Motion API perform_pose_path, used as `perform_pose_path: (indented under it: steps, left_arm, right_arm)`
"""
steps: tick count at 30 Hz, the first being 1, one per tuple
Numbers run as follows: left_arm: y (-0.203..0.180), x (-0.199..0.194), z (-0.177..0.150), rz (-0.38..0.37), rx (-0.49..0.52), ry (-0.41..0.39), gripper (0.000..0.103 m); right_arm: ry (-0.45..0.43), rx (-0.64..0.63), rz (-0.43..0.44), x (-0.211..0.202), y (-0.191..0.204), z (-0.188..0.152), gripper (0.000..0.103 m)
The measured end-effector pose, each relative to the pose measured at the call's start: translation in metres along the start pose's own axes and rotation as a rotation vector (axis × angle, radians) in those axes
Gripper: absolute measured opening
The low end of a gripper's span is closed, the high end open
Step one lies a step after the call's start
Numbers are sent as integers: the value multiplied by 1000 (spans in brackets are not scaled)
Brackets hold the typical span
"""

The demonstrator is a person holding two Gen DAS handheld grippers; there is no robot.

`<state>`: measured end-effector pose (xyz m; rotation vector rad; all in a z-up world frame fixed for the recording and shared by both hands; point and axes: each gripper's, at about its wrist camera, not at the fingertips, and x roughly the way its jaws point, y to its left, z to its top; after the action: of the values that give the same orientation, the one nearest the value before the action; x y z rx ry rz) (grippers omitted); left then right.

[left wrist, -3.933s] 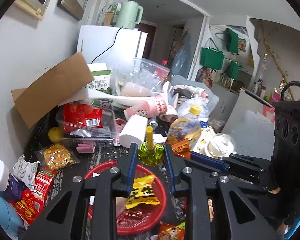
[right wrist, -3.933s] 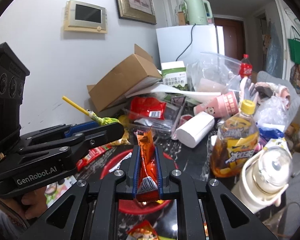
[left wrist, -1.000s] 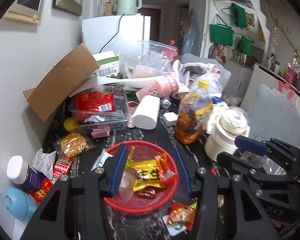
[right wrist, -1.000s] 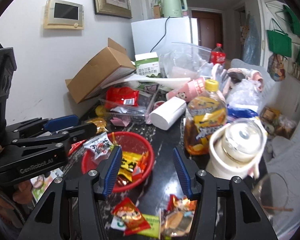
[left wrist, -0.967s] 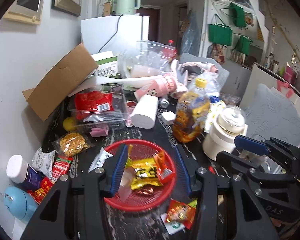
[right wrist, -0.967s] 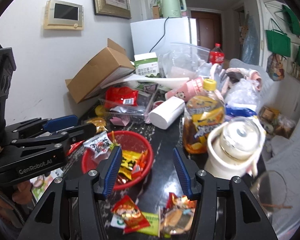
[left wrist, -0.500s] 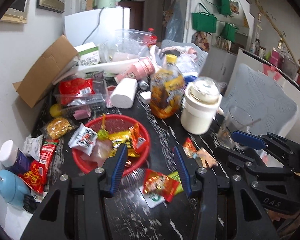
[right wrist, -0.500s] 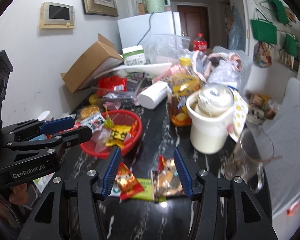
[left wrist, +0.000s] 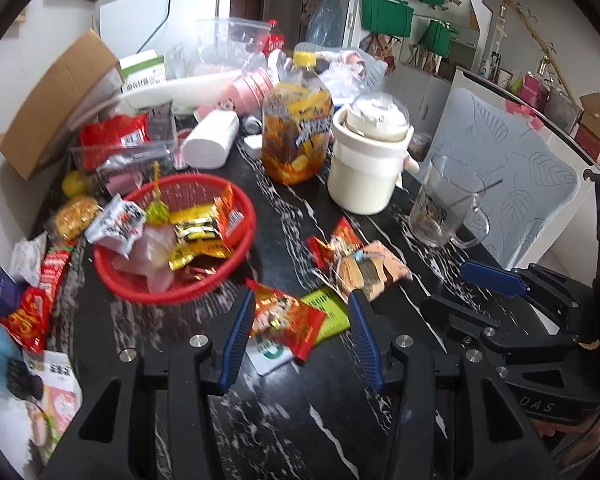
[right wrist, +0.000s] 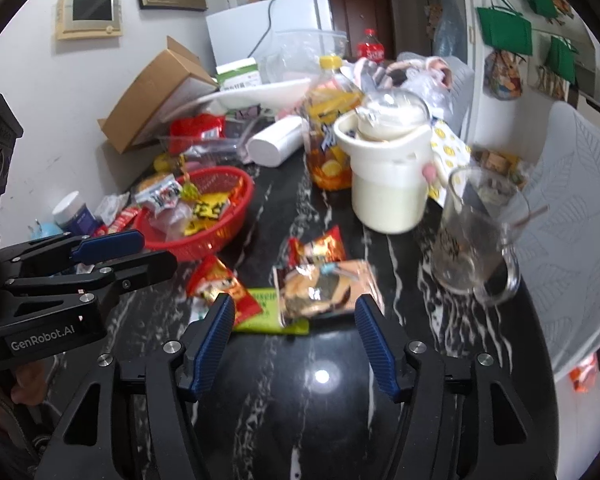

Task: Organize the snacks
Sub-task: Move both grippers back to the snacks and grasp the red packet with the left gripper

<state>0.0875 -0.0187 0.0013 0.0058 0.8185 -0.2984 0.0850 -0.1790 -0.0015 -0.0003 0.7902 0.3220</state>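
- I am holding my left gripper (left wrist: 300, 326) over the black marble table (left wrist: 284, 420) with its blue-padded fingers (left wrist: 238, 332) spread wide apart, gripping nothing.
- Between those fingers I am looking down at a red snack packet (left wrist: 286, 322), which is lying flat on the table and overlapping a green packet (left wrist: 330, 314) and a white one (left wrist: 268, 354).
- My right gripper (right wrist: 296, 328) is also hanging over the table, its fingers (right wrist: 374, 338) wide apart and empty.
- Just ahead of the right fingers a clear-wrapped pastry packet (right wrist: 324, 288) is lying on the table, its near edge resting over the green packet (right wrist: 262, 312).
- A smaller red and orange packet (right wrist: 318, 250) is lying just behind the pastry packet, touching it.
- The red basket (left wrist: 236, 276) is standing to the left of these loose packets, near them but apart, and is holding a heap of snacks: yellow packets (left wrist: 198, 236), an orange one (left wrist: 228, 214) and a white printed one (left wrist: 116, 222) leaning over its left rim.
- More snack packets (left wrist: 36, 308) are lying on the table to the left of the basket.
- Behind the loose packets a cream ceramic jar (left wrist: 366, 164) is standing upright beside an orange drink bottle (left wrist: 298, 130), and a glass mug (left wrist: 444, 204) is standing to the jar's right.
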Motion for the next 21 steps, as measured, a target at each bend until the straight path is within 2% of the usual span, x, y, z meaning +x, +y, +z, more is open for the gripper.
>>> perform_pose_path:
  steps: [7, 13, 21]
  left_arm:
    - [-4, 15, -14, -10, -26, 35, 47]
    - [0, 40, -21, 4, -89, 99, 47]
    - [4, 66, -17, 23, -154, 143, 47]
  right_arm:
    - [50, 29, -7, 11, -8, -19, 63]
    - [79, 41, -30, 18, -15, -31, 64]
    - [104, 61, -28, 30, -27, -35, 64]
